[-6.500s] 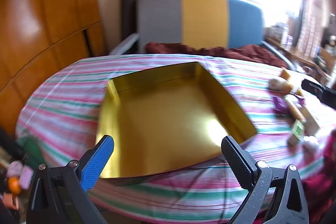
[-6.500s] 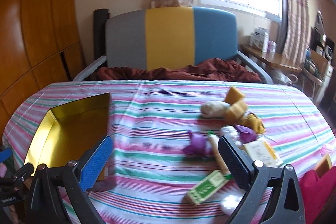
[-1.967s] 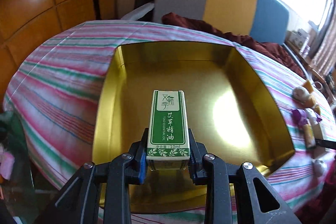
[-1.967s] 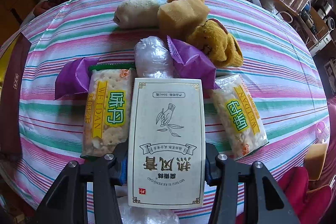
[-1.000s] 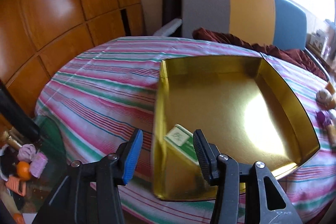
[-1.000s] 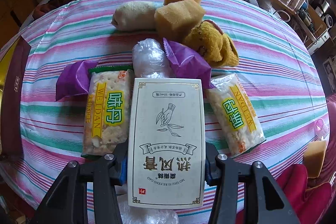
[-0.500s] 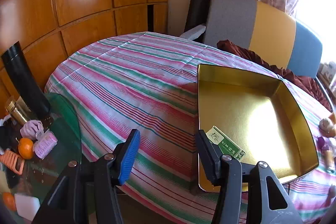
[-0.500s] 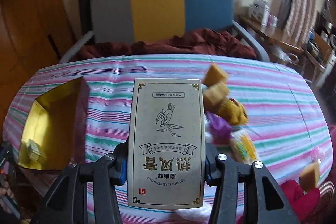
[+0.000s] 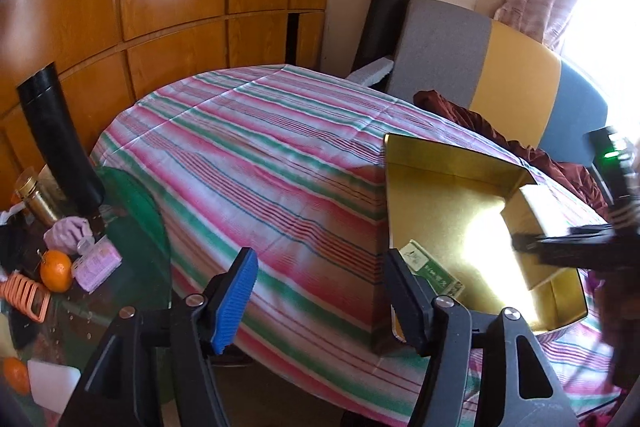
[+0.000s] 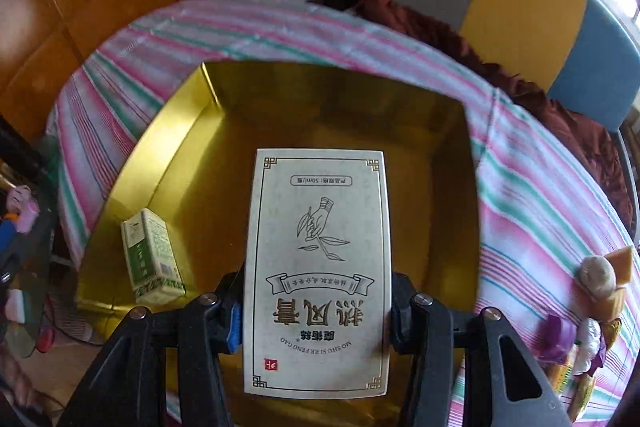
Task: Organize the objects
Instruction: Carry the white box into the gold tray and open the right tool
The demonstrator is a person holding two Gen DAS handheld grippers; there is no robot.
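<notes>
A gold tin box (image 9: 448, 167) (image 10: 168, 131) sits open on the striped tablecloth. A small green carton (image 9: 434, 273) (image 10: 150, 255) lies inside it near the front left corner. My left gripper (image 9: 318, 281) is open and empty, off the tin's left front corner. My right gripper (image 10: 316, 311) is shut on a large beige carton (image 10: 318, 267) and holds it above the tin's inside. In the left wrist view the right gripper (image 9: 560, 251) and its beige carton (image 9: 528, 211) show over the tin's right side.
Snack packs, sponges and a purple wrapper (image 10: 592, 311) lie on the cloth right of the tin. A glass side table (image 9: 56, 267) with oranges, a black tube and clutter stands at the left. A grey, yellow and blue chair (image 9: 480, 67) is behind the table.
My right gripper has carried the beige carton left from the snack pile to above the tin. My left gripper, open after letting go of the green carton, has drawn back to the left.
</notes>
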